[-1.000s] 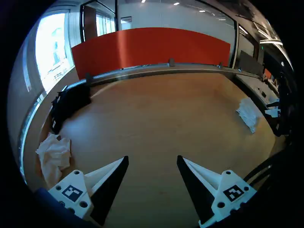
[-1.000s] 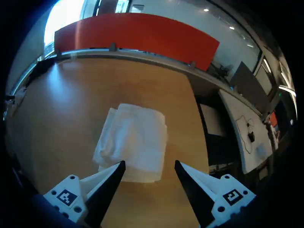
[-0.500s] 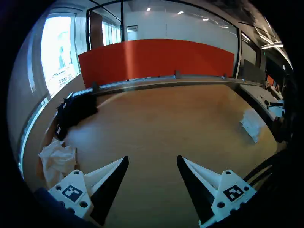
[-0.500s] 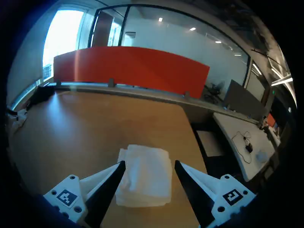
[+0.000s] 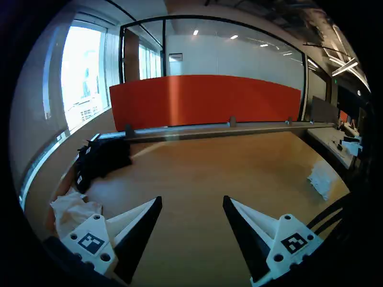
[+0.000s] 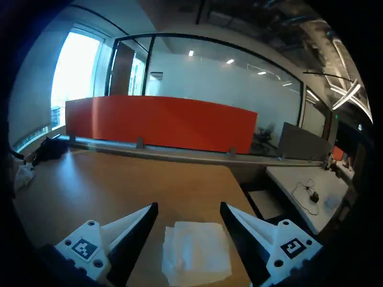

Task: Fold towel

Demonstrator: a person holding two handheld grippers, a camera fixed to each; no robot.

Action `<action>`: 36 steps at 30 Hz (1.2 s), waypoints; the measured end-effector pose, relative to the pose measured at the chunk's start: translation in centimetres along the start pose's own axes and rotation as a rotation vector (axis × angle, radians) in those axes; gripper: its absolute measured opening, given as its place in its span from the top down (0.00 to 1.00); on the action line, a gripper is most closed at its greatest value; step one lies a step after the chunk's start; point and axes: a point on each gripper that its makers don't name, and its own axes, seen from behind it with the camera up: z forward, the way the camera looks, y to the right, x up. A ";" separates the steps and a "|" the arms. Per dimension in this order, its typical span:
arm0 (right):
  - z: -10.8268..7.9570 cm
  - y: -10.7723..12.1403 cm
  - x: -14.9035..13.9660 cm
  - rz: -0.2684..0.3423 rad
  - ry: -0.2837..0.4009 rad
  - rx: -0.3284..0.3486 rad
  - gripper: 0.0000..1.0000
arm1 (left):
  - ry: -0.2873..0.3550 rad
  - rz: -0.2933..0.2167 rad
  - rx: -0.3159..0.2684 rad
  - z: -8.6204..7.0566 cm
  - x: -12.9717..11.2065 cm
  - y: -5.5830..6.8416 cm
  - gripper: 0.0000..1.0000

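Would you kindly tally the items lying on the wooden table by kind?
Folded towel: 1
Crumpled cloth: 1
Black bag: 1
Total: 3

The left white-and-black two-finger gripper (image 5: 191, 198) is pointing forward, nearly level, in the left gripper view. Its wedge-shaped fingers (image 5: 139, 225) are standing wide apart, tips well separated. The right white-and-black two-finger gripper (image 6: 188, 204) is likewise pointing forward and about level in the right gripper view. Its tapered fingers (image 6: 242, 234) are spreading equally wide, white on the outer faces and black on the inner ones.
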 end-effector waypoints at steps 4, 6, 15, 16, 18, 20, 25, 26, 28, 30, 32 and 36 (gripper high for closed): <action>0.1 -1.5 1.9 0.031 0.054 0.010 0.00 | 0.054 -0.011 0.006 0.2 1.5 -0.5 0.06; 0.2 -2.2 2.7 0.040 0.078 0.013 0.00 | 0.076 -0.018 0.008 0.3 2.1 -0.8 0.06; 0.5 -5.6 6.0 0.068 0.151 0.034 0.00 | 0.148 -0.049 0.029 0.6 3.9 -2.4 0.06; 0.4 -6.1 6.5 0.074 0.167 0.043 0.00 | 0.153 -0.049 0.033 0.7 4.1 -2.6 0.06; 0.2 -7.1 7.6 0.084 0.195 0.059 0.00 | 0.163 -0.049 0.039 0.8 4.5 -2.9 0.06; 0.1 -8.0 8.1 0.093 0.214 0.070 0.00 | 0.182 -0.053 0.043 0.7 5.1 -3.3 0.06; 0.3 -9.9 8.8 0.097 0.233 0.081 0.00 | 0.231 -0.066 0.052 0.7 6.4 -4.2 0.06; 0.3 -10.3 8.9 0.096 0.235 0.084 0.00 | 0.238 -0.069 0.054 0.7 6.6 -4.4 0.06; 0.4 -11.3 9.1 0.092 0.242 0.090 0.00 | 0.251 -0.077 0.059 0.7 6.9 -4.8 0.06; 0.5 -12.2 9.4 0.087 0.249 0.097 0.00 | 0.262 -0.086 0.065 0.7 7.2 -5.1 0.06; 0.5 -13.3 9.8 0.085 0.256 0.106 0.00 | 0.274 -0.098 0.064 0.6 7.4 -5.3 0.06; 0.6 -15.4 10.4 0.077 0.264 0.126 0.00 | 0.291 -0.113 0.054 0.7 7.8 -5.4 0.06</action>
